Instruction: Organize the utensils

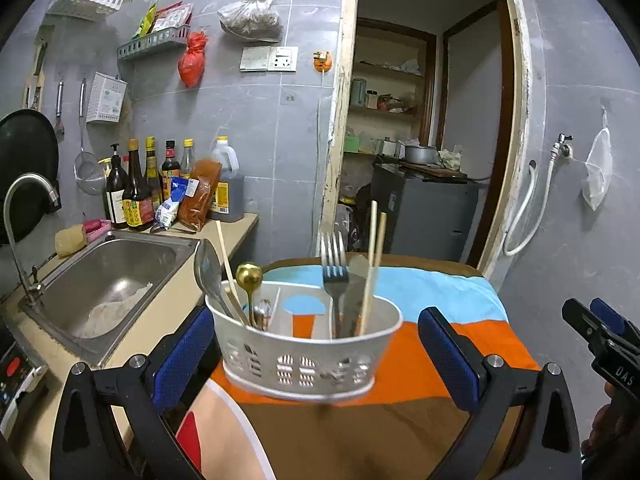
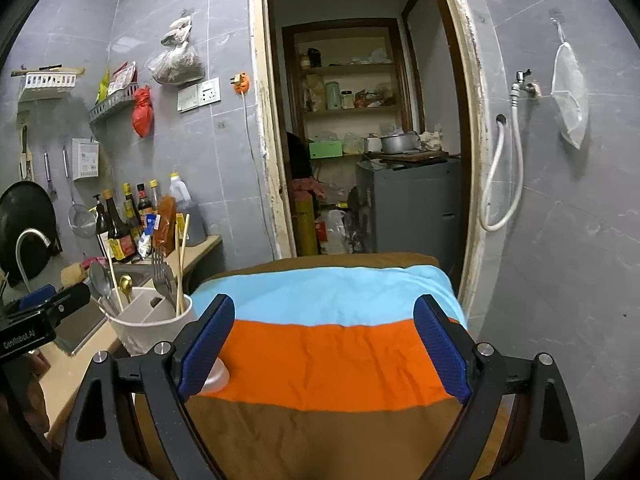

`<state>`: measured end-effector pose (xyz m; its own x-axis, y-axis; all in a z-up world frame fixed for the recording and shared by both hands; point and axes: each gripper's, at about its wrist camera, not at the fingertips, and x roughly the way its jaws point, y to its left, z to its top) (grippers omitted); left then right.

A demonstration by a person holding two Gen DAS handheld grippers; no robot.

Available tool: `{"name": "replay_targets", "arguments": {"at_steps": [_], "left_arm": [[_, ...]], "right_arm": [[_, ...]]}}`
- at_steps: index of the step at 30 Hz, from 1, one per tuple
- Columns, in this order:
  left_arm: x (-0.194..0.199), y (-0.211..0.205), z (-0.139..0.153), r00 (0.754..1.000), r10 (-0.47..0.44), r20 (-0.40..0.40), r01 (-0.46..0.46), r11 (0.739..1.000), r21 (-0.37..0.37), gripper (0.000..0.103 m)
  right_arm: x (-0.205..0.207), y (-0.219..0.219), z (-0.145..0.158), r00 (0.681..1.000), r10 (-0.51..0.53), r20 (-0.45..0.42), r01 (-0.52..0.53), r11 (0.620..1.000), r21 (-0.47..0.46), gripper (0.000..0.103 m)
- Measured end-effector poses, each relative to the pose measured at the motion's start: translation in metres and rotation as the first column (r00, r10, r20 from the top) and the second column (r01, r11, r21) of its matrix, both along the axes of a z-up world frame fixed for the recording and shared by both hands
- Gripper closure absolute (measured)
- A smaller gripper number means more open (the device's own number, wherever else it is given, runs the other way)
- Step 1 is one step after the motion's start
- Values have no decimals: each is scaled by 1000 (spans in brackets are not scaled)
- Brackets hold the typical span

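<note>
A white perforated utensil caddy (image 1: 304, 360) stands on the striped cloth (image 1: 460, 296) at the table's left edge. It holds a fork (image 1: 334, 264), wooden chopsticks (image 1: 375, 248), a silver spoon (image 1: 207, 268) and a gold spoon (image 1: 249, 276), all upright. My left gripper (image 1: 316, 320) is open, its blue pads either side of the caddy with a gap on both sides. My right gripper (image 2: 325, 304) is open over the orange stripe of the cloth (image 2: 340, 356), with nothing between its fingers. From the right wrist, the caddy (image 2: 148, 328) sits to the left, beside the left gripper (image 2: 52, 300).
A steel sink (image 1: 120, 268) with a curved faucet (image 1: 24, 200) lies left of the table. Sauce bottles (image 1: 140, 184) stand behind it. A stove panel (image 1: 16, 368) is at lower left. An open doorway (image 2: 360, 140) and a grey cabinet (image 2: 412, 204) lie beyond the table.
</note>
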<state>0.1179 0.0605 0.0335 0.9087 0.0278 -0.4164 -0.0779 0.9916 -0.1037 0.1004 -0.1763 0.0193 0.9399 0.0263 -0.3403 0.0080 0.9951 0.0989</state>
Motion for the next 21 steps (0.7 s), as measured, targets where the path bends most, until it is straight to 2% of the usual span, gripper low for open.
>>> {"name": "replay_targets", "arguments": {"at_steps": [3, 5, 16, 21], "left_arm": [[-14, -8, -1, 1000, 6, -5, -6, 1000, 2, 0], [-23, -13, -1, 1000, 12, -13, -12, 1000, 6, 0], [-91, -36, 0, 998, 48, -26, -47, 998, 33, 0], [-127, -39, -2, 998, 54, -13, -54, 998, 12, 0]], "right_arm": [[-16, -6, 0, 1000, 2, -7, -2, 1000, -7, 14], [-25, -10, -1, 1000, -3, -13, 3, 1000, -16, 8], [-95, -36, 4, 1000, -18, -10, 17, 999, -34, 7], [-131, -42, 5, 1000, -5, 10, 6, 1000, -27, 3]]}}
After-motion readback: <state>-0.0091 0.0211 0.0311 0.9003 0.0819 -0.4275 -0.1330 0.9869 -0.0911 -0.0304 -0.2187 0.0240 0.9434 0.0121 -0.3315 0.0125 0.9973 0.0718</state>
